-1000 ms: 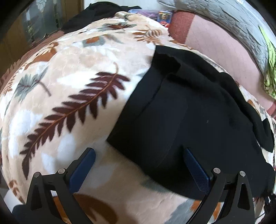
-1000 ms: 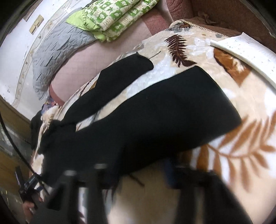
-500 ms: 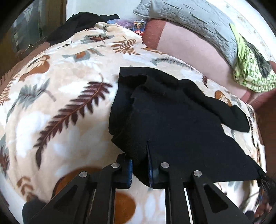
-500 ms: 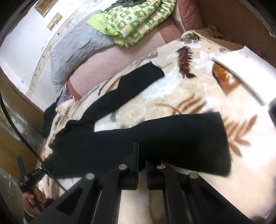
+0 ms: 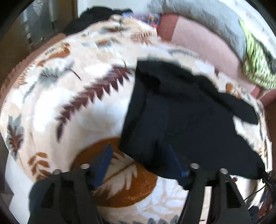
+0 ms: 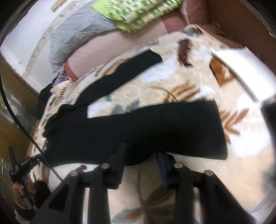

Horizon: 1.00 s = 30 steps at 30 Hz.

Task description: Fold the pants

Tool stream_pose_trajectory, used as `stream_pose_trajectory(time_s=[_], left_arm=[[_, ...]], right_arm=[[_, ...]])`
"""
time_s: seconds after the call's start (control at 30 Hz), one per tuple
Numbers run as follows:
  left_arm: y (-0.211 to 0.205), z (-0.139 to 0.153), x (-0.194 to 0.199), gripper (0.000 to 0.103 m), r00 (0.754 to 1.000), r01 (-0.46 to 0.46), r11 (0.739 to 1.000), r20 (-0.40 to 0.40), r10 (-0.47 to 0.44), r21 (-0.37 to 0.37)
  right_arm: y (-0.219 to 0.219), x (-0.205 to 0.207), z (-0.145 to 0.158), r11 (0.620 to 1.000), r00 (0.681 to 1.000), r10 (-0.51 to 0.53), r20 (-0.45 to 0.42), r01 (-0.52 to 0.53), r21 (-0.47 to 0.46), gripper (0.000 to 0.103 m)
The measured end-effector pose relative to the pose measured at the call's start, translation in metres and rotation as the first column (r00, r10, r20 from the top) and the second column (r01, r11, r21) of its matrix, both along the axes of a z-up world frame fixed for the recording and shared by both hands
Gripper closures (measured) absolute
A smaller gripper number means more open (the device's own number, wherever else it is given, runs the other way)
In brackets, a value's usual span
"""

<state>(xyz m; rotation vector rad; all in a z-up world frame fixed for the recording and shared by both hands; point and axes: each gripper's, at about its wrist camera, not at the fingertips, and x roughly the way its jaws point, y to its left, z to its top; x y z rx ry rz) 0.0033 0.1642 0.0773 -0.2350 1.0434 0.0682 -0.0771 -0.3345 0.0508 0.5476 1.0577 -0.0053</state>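
The soft black cloth pants [image 5: 181,117] lie on the leafy fleece blanket [image 5: 60,103], their edge between both grippers' spread-apart fingers [image 5: 105,158]. They look floppy and light; best pinched at the edge.

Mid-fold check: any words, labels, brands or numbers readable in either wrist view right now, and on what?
None can be read.
black pants: no tag or label showing.
colourful printed item at the head of the bed: too blurred to read.
white sheet on the leaf-print blanket: any print is too blurred.
green patterned cloth: pattern only, no legible text.
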Motion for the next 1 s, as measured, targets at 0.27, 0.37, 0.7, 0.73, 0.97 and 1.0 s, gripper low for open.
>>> stream_pose_trajectory(time_s=[0.27, 0.37, 0.7, 0.73, 0.97, 1.0], left_arm=[[-0.003, 0.048, 0.011, 0.017, 0.996, 0.025, 0.999, 0.084, -0.022, -0.034], [-0.001, 0.048, 0.032, 0.017, 0.997, 0.029, 0.991, 0.08, -0.019, -0.128], [-0.018, 0.015, 0.12, 0.016, 1.0, -0.015, 0.982, -0.004, 0.014, -0.189], [-0.02, 0.011, 0.129, 0.016, 1.0, -0.017, 0.981, -0.01, 0.016, -0.192], [-0.033, -0.009, 0.17, 0.016, 0.997, -0.078, 0.979, -0.033, 0.073, -0.19], [-0.034, -0.015, 0.177, 0.016, 0.995, -0.094, 0.977, -0.043, 0.087, -0.192]], right_arm=[[0.011, 0.043, 0.032, 0.998, 0.996, 0.043, 0.081, -0.04, -0.038, 0.056], [0.004, 0.061, 0.038, 0.998, 0.996, 0.002, 0.091, 0.003, -0.06, 0.055], [-0.051, 0.053, 0.052, 0.928, 0.976, -0.209, 0.06, 0.217, -0.302, 0.043], [-0.059, 0.049, 0.054, 0.922, 0.969, -0.236, 0.073, 0.247, -0.297, 0.041], [-0.036, 0.101, 0.029, 0.991, 0.991, -0.118, 0.064, 0.122, -0.056, 0.03], [-0.025, 0.117, 0.013, 0.996, 0.995, -0.085, 0.045, 0.086, -0.032, 0.03]])
